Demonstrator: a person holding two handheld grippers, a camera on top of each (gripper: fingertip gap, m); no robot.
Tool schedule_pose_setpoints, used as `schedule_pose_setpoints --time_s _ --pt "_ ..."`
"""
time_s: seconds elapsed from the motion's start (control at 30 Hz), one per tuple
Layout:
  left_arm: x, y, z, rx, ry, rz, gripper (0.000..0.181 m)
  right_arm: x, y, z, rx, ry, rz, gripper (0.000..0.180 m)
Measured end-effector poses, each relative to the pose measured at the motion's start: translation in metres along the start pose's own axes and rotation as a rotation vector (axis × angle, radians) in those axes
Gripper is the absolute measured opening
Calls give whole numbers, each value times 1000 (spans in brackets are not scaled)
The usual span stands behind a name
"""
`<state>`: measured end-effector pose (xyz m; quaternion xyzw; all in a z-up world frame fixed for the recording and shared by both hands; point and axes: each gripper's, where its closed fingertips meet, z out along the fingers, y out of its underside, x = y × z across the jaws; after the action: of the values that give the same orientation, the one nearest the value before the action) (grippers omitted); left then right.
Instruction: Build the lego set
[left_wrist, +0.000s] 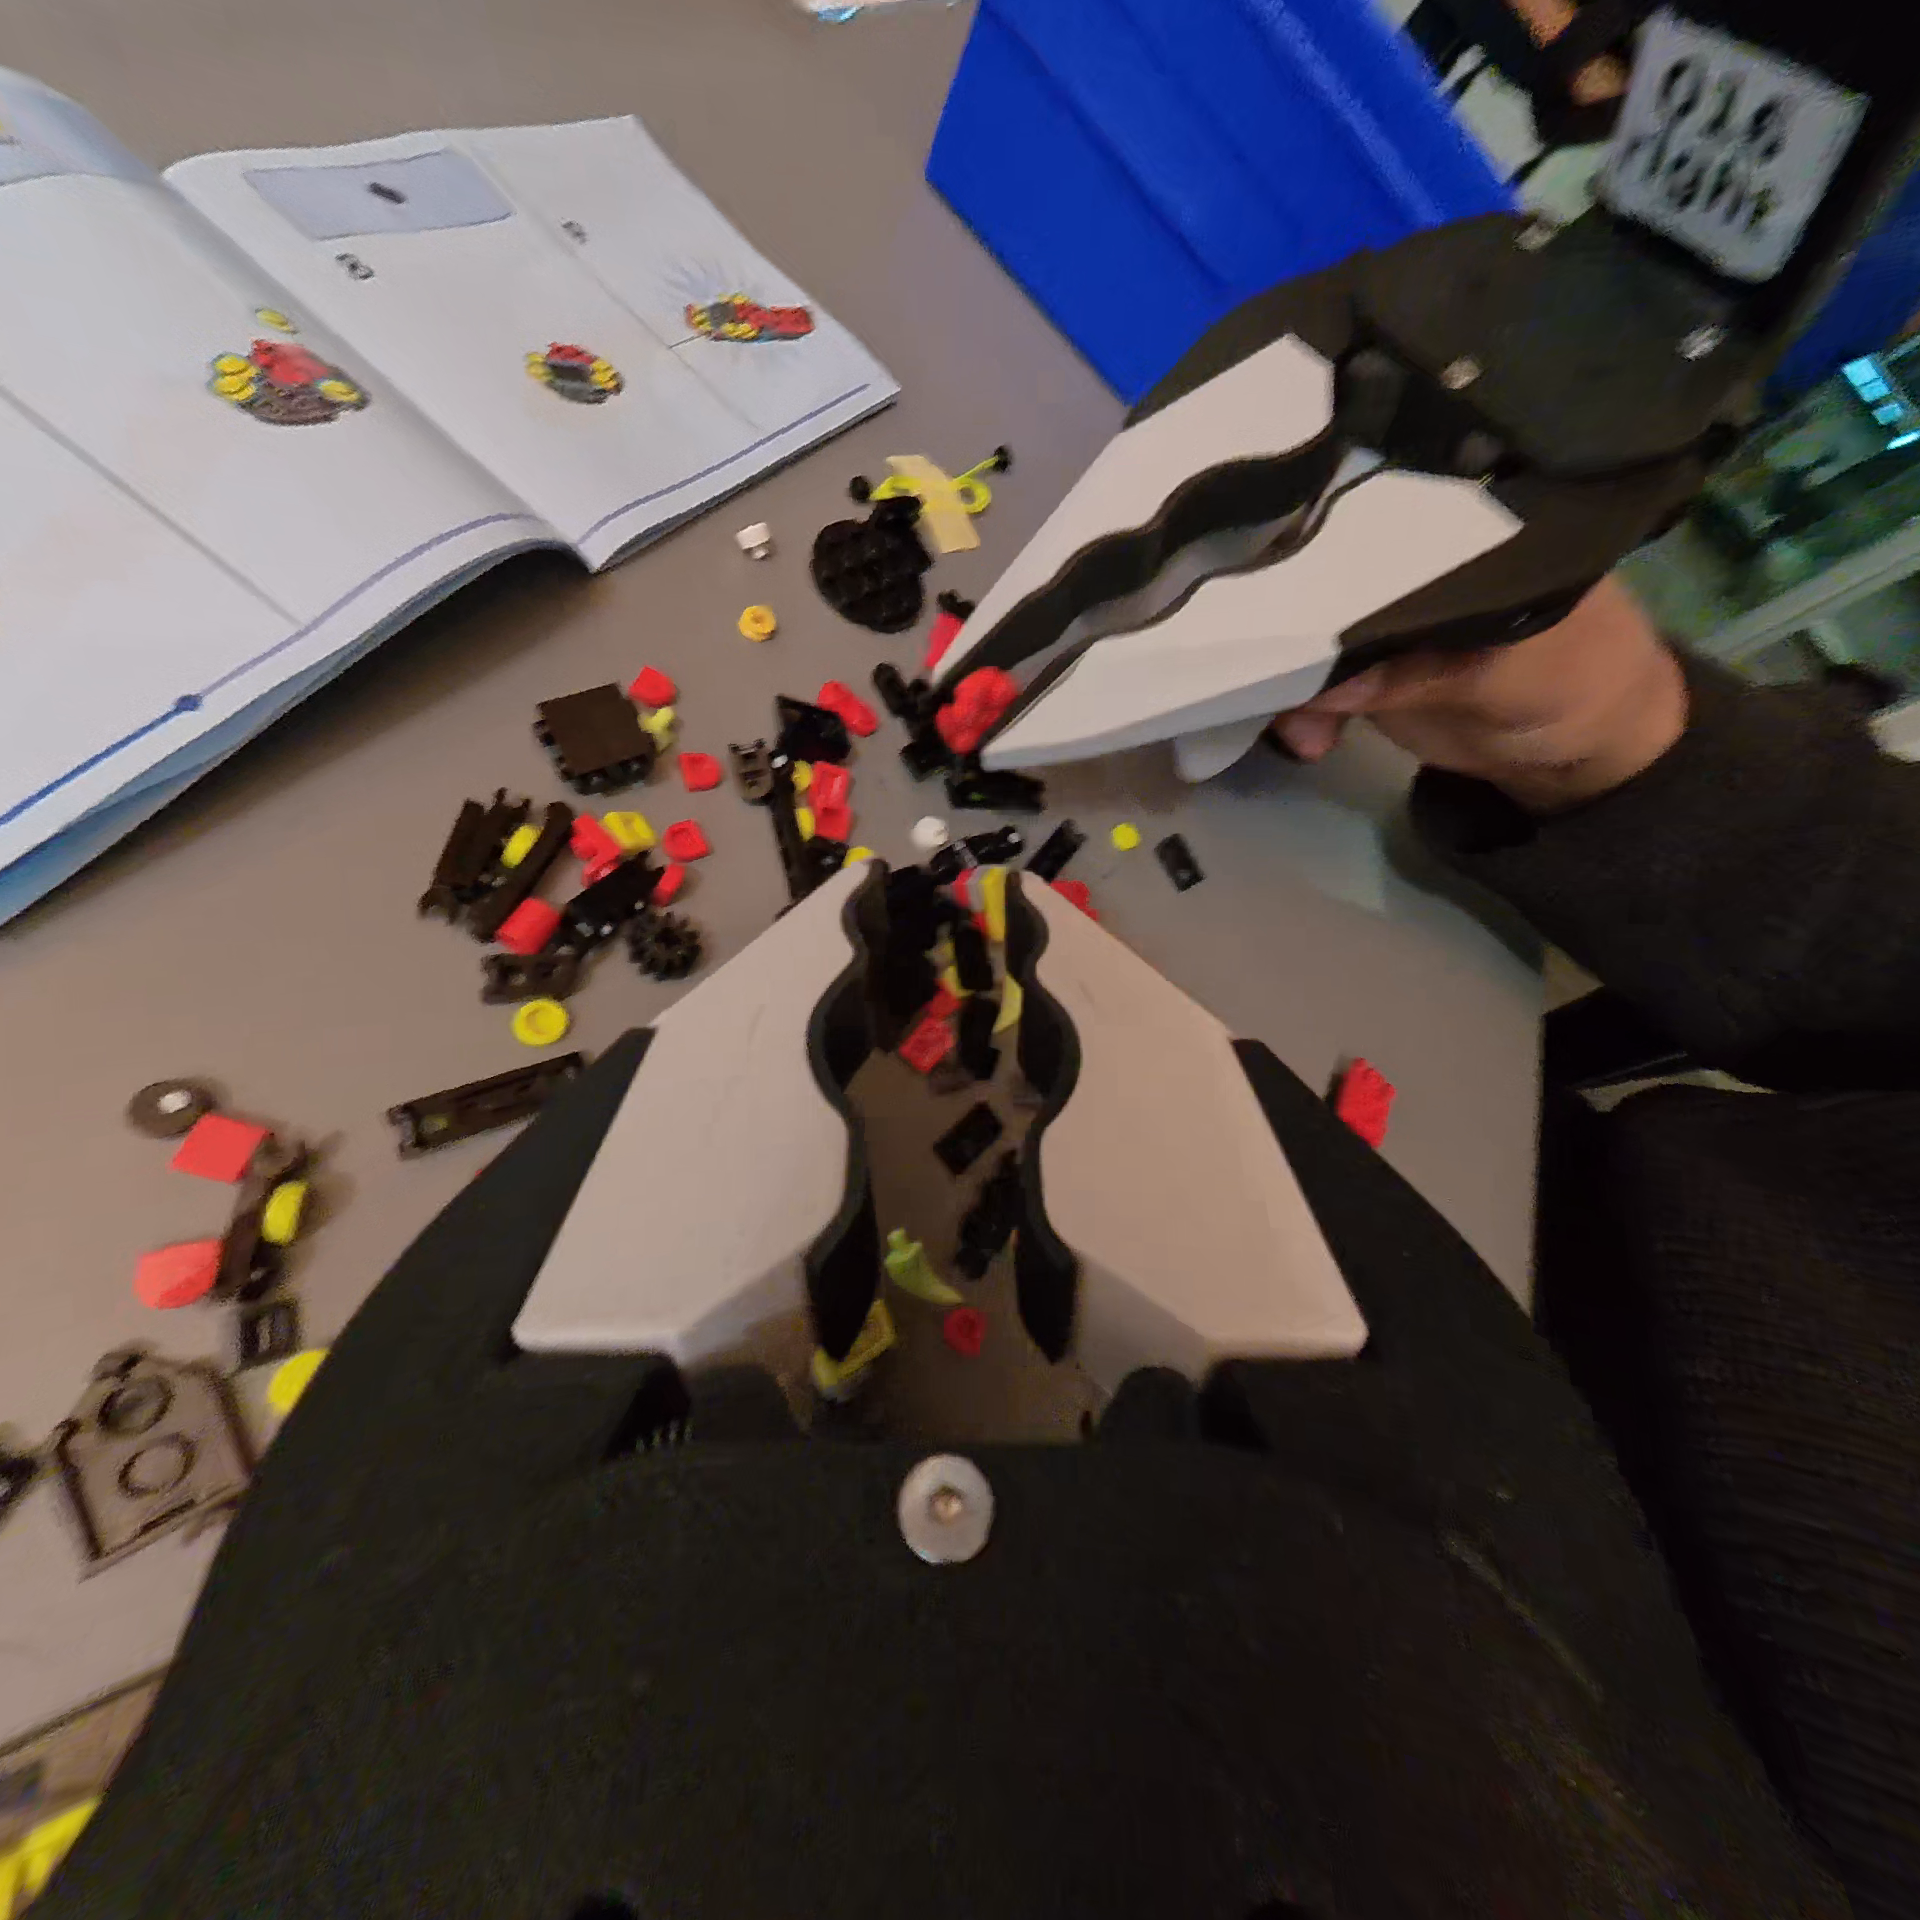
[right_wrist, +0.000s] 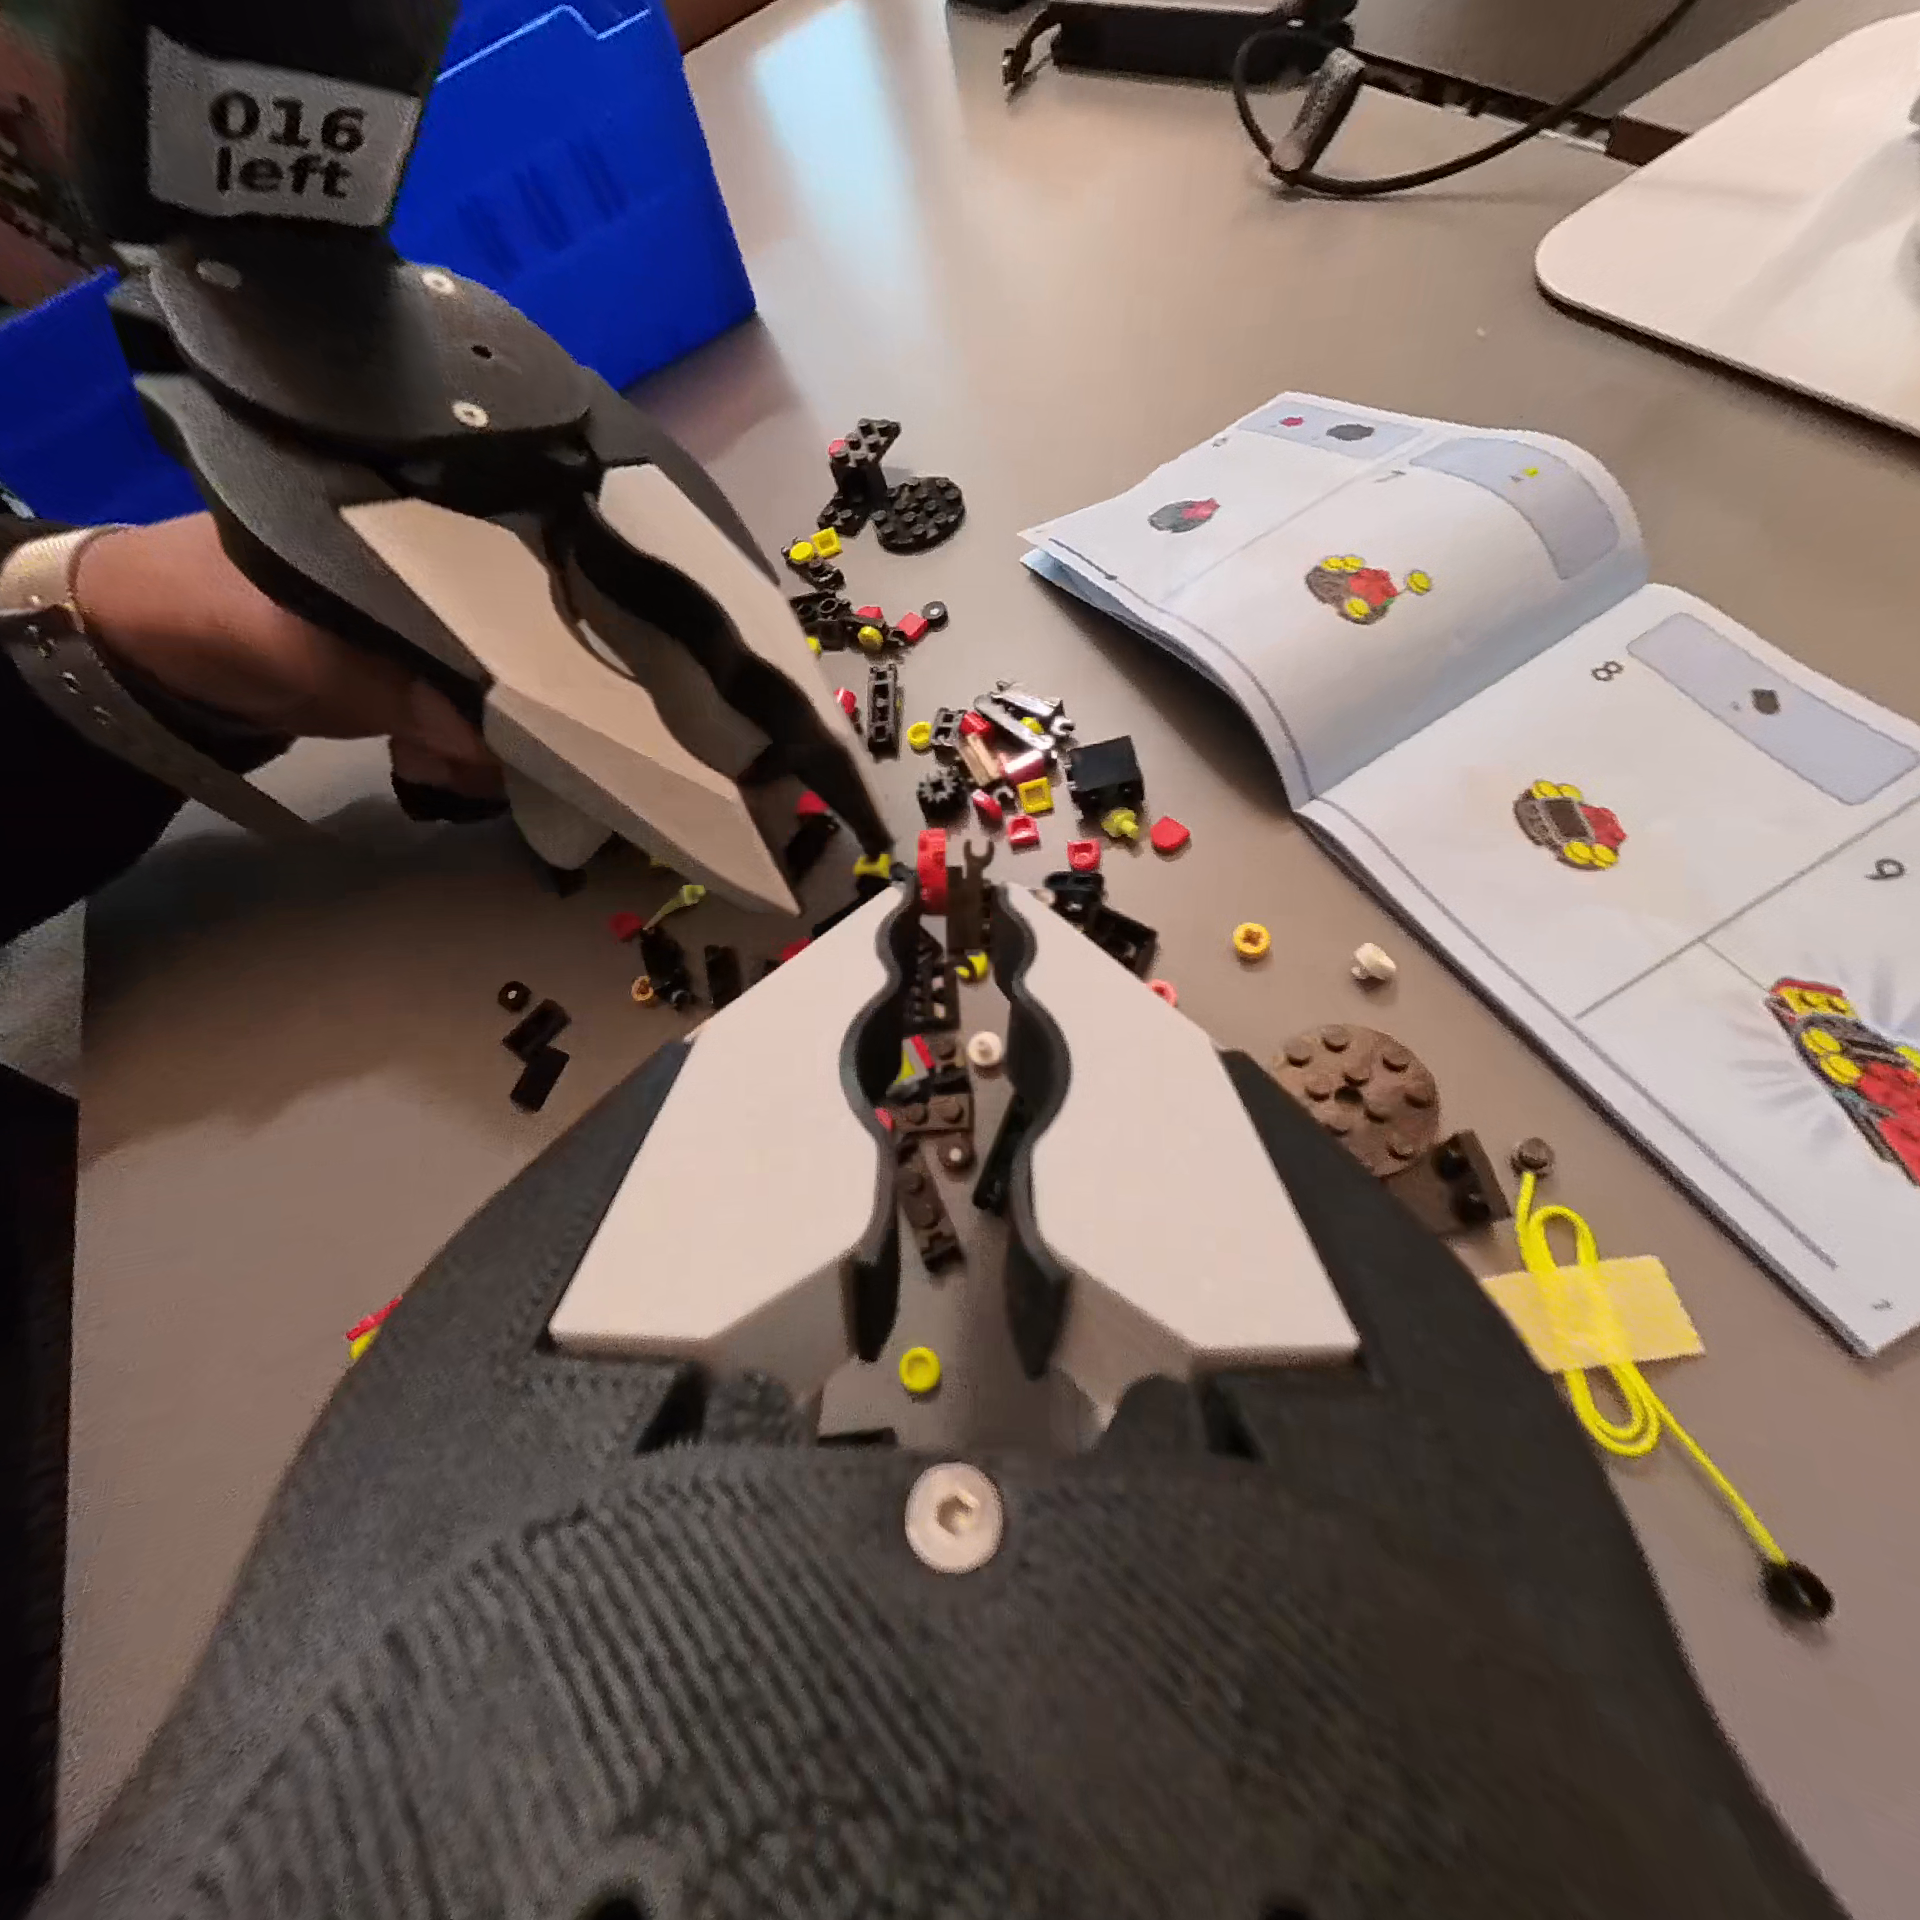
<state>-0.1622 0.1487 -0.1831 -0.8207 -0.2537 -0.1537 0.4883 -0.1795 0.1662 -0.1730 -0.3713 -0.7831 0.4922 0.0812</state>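
So the big grey bench (right_wrist: 1039, 312) holds it all, w/ a blue bin (right_wrist: 582, 177) at the far side and the open instruction booklet (right_wrist: 1507, 748) lying flat, pages showing pics of the red, yellow and black model. Next biggest are the two tools. The right gripper (left_wrist: 971, 717) comes in low over the pile, jaws nearly closed and pinching a small red piece (left_wrist: 977, 707) at the very tips. The left gripper (right_wrist: 883, 868) points down at the same spot; its jaws look almost closed too, but I can't tell if they hold anything, since the tips are lost among the bits. Then the loose lego pieces (left_wrist: 623, 810): red, yellow and black, spread across the middle of the bench between booklet and tools, incl. a round dark plate (right_wrist: 1356, 1091), a black block (right_wrist: 1107, 774), a little black gear (left_wrist: 663, 943) and a yellow string (right_wrist: 1579, 1351) taped down at the side. These bits prob. weigh next to nothing and are hard, smooth plastic, so they won't bend or break but could slip or pop out of a pinch. Best to grab each by its flat sides, not the bumpy top, and squeeze gently. The string is soft and floppy.
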Motion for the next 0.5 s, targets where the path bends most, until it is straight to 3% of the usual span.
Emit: schedule_pose_setpoints --time_s 0.23,0.5 --pt "6 -17 -7 107 16 -2 41 -3 -15 -4 69 65 -106 11" --pt "24 -34 -17 214 280 -257 43 -16 -33 -9 150 148 -288 11"
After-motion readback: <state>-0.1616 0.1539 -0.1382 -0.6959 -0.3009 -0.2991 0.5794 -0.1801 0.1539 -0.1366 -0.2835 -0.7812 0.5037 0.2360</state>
